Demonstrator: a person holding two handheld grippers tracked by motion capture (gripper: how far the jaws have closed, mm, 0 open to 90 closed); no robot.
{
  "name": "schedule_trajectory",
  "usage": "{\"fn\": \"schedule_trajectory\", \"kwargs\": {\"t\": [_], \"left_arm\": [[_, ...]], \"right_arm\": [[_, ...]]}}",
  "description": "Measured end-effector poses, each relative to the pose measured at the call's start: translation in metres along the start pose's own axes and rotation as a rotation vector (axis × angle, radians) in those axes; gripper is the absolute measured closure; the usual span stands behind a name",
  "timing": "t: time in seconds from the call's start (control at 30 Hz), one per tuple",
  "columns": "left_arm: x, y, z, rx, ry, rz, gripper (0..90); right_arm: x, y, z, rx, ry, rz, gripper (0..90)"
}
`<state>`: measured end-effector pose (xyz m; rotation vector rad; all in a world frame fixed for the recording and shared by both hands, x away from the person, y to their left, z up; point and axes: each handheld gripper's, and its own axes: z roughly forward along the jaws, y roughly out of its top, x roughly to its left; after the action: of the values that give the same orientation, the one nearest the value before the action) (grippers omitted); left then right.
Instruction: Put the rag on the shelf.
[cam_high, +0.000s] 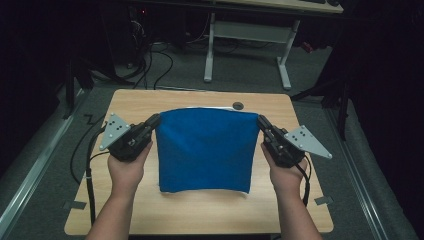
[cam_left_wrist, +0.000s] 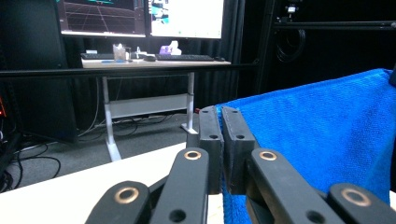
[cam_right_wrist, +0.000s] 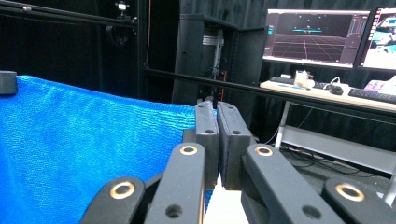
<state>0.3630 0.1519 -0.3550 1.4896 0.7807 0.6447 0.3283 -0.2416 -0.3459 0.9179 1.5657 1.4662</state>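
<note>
A dim lab — black curtains, monitors (cam_left_wrist: 140, 17) on a desk (cam_left_wrist: 154, 63), cables (cam_high: 150, 65) across the floor.

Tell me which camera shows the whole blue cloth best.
The high view: the blue cloth shows entire, stretched between left gripper and right gripper over the table. Each gripper view shows just one pinched corner and nearby fabric.

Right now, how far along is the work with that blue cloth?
Done: both far corners of the blue terry cloth are pinched, one by the left gripper, one by the right gripper, jaws shut. In hand: the far edge hangs lifted and taut. Left: the near edge lies on the wooden table; probably folding comes next.
</note>
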Motion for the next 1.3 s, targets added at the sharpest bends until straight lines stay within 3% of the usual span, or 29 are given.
{"fn": "schedule_trajectory", "kwargs": {"t": [0.3,0.57,0.87,1.07,1.17,1.3], "left_arm": [[0.008,0.009,0.007,-0.001,-0.004,-0.010,88.1],[0.017,0.022,0.023,0.012,0.013,0.022,88.1],[0.032,0.027,0.048,0.034,0.029,0.036,88.1],[0.047,0.028,0.065,0.049,0.045,0.008,88.1],[0.049,0.031,0.073,0.064,0.058,0.038,88.1],[0.056,0.036,0.081,0.048,0.068,0.027,88.1]], "right_arm": [[-0.007,0.010,0.008,-0.001,0.002,0.010,88.7],[-0.017,0.019,0.023,0.002,-0.006,0.035,88.8],[-0.029,0.025,0.048,0.029,-0.021,0.040,88.8],[-0.043,0.026,0.067,0.043,-0.037,0.062,88.9],[-0.049,0.027,0.075,0.052,-0.037,0.076,88.9],[-0.054,0.031,0.088,0.064,-0.046,0.070,88.9]]}}
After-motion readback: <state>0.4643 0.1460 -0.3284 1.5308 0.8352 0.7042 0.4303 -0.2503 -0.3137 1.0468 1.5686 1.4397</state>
